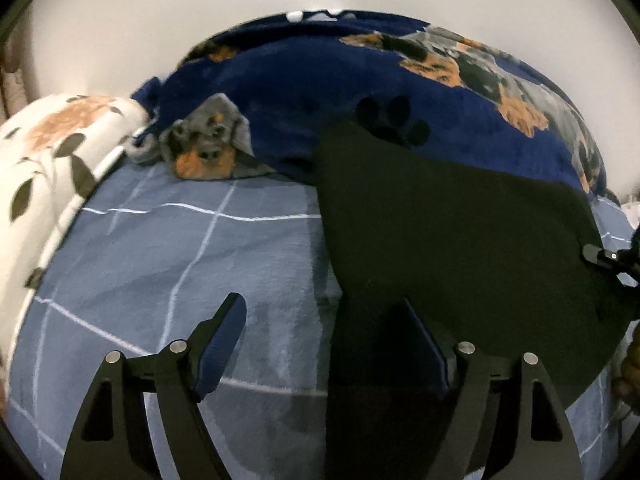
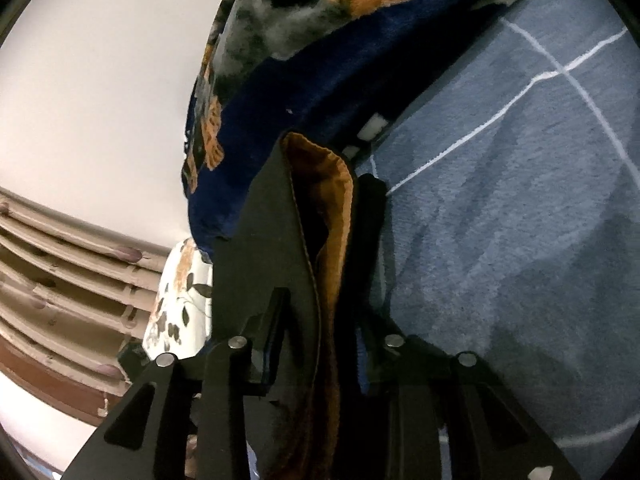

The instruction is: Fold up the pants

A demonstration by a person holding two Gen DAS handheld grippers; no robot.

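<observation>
The black pants (image 1: 460, 232) lie spread on the blue checked bedsheet (image 1: 160, 264), their far end resting against a navy dog-print blanket (image 1: 288, 92). My left gripper (image 1: 324, 320) is open just above the sheet; its right finger hovers over the pants' left edge and its left finger over bare sheet, neither pad pressing cloth. In the right wrist view, a thick fold of the pants (image 2: 264, 216) with its brown lining (image 2: 332, 216) showing stands upright between the fingers of my right gripper (image 2: 328, 248), which is shut on it. The cloth hides most of that gripper's left finger.
A white floral pillow (image 1: 48, 152) lies at the left of the bed. The navy blanket (image 2: 280, 40) piles up along the far side against a pale wall. A ribbed beige headboard (image 2: 60, 272) shows at the left. A hand (image 1: 630, 376) is at the right edge.
</observation>
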